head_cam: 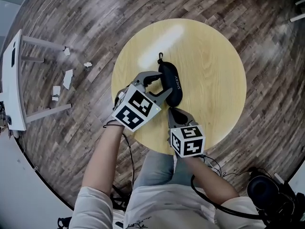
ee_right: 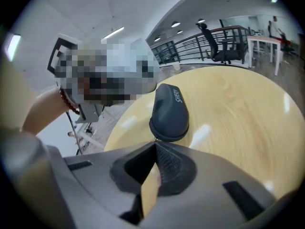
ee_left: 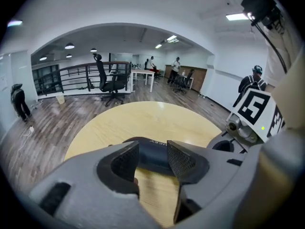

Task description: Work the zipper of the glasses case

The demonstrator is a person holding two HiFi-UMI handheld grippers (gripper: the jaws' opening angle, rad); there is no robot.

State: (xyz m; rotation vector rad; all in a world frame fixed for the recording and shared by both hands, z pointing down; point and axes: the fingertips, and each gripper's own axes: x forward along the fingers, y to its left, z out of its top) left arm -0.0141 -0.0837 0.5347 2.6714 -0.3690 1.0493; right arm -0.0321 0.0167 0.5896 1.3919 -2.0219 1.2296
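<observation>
A black zippered glasses case (head_cam: 172, 82) lies on the round wooden table (head_cam: 214, 70), with a small clip at its far end. My left gripper (head_cam: 164, 86) is at the case's left side. In the left gripper view its jaws stand open, and the case (ee_left: 153, 152) lies crosswise just beyond the pads (ee_left: 125, 162). My right gripper (head_cam: 172, 109) is at the case's near end. In the right gripper view it (ee_right: 156, 149) is shut, its tips pinching the small zipper pull (ee_right: 156, 139) at the rounded end of the case (ee_right: 170, 111).
The table's near edge runs just under both grippers. On the wood floor to the left stand a white piece of furniture (head_cam: 14, 80) and paper scraps (head_cam: 66, 78). A black bag with cables (head_cam: 262, 190) lies at lower right. An office chair (ee_left: 109, 82) stands far behind.
</observation>
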